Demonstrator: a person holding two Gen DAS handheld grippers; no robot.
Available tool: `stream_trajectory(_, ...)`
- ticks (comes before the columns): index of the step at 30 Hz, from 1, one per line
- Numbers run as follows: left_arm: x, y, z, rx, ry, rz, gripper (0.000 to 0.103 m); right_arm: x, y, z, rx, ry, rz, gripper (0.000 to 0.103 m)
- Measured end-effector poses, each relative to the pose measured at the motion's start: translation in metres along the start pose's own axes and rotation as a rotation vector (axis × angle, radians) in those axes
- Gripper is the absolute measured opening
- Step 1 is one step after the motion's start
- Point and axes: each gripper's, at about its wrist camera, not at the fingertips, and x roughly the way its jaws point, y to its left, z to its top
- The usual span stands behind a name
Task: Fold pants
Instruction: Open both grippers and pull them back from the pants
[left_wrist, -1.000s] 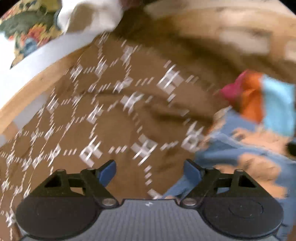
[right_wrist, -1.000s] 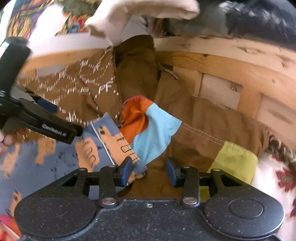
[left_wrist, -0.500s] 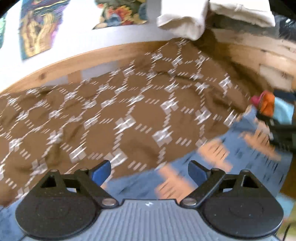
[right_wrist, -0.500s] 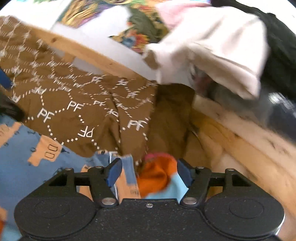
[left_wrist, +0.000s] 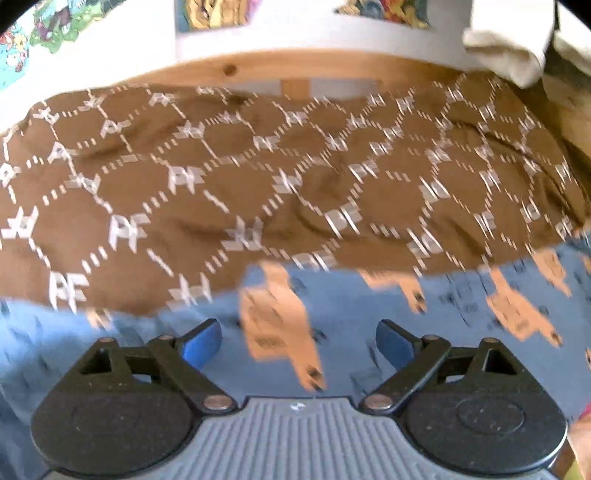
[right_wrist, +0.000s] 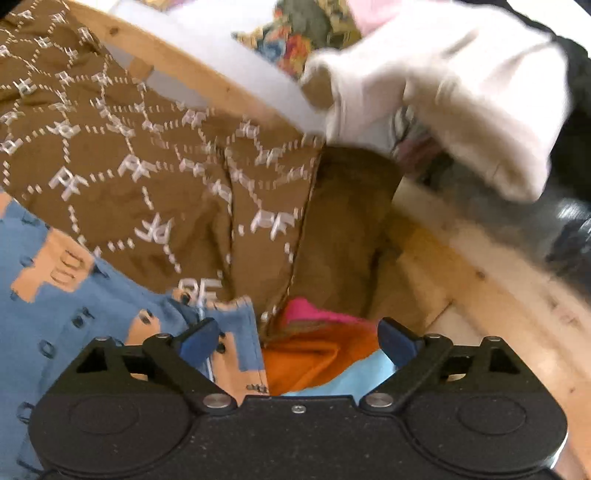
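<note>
The blue pants with tan car prints (left_wrist: 369, 317) lie spread across the near part of a brown patterned bedspread (left_wrist: 258, 177). My left gripper (left_wrist: 298, 341) is open and hovers over the blue fabric, holding nothing. In the right wrist view the pants (right_wrist: 74, 314) lie at the left and their end reaches under my right gripper (right_wrist: 298, 341), which is open. An orange, pink and light blue garment (right_wrist: 314, 354) lies between its fingers, not clamped.
A wooden bed frame (left_wrist: 258, 68) runs along the far edge, with a white wall and posters behind. In the right wrist view a white cloth (right_wrist: 443, 92) and dark clothing (right_wrist: 569, 229) hang over the wooden rail (right_wrist: 480, 280) at the right.
Both grippers have swung with heavy blur. The left now looks across the bedspread with the pants beneath it. The right gripper's jaws have opened wider and moved over the pants' end and the orange garment.
</note>
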Motion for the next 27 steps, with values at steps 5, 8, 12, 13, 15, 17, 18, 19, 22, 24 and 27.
stream_trajectory(5, 0.027, 0.025, 0.035, 0.032, 0.081, -0.014, 0.088, -0.031, 0.024, 0.015, 0.016, -0.106, 0.198, 0.094)
stream_trajectory(8, 0.046, 0.035, 0.047, 0.035, 0.195, -0.105, 0.072, -0.044, 0.032, 0.024, 0.112, -0.086, 0.409, 0.094)
stream_trajectory(12, 0.048, 0.039, 0.056, 0.03, 0.235, -0.18, 0.027, -0.05, 0.041, 0.027, 0.192, -0.021, 0.581, 0.094)
stream_trajectory(13, 0.046, 0.037, 0.058, 0.043, 0.229, -0.166, 0.013, -0.052, 0.045, 0.027, 0.184, -0.016, 0.596, 0.093)
stream_trajectory(15, 0.041, 0.033, 0.059, 0.06, 0.207, -0.136, 0.012, -0.05, 0.048, 0.027, 0.174, 0.007, 0.602, 0.093)
stream_trajectory(17, 0.037, 0.029, 0.056, 0.076, 0.179, -0.082, 0.01, -0.047, 0.046, 0.025, 0.207, 0.049, 0.612, 0.093)
stream_trajectory(18, 0.033, 0.025, 0.052, 0.086, 0.162, -0.054, 0.009, -0.042, 0.044, 0.023, 0.236, 0.091, 0.619, 0.093)
stream_trajectory(19, 0.035, 0.023, 0.051, 0.098, 0.154, -0.038, 0.009, -0.036, 0.043, 0.021, 0.259, 0.133, 0.626, 0.093)
stream_trajectory(22, 0.04, 0.012, 0.044, 0.185, 0.146, 0.005, 0.009, -0.025, 0.034, 0.009, 0.359, 0.196, 0.665, 0.094)
stream_trajectory(24, 0.041, 0.01, 0.044, 0.169, 0.152, 0.017, 0.009, -0.028, 0.022, 0.012, 0.376, 0.162, 0.636, 0.093)
stream_trajectory(27, 0.037, 0.009, 0.046, 0.155, 0.152, 0.026, 0.009, -0.026, -0.003, 0.013, 0.424, 0.096, 0.594, 0.093)
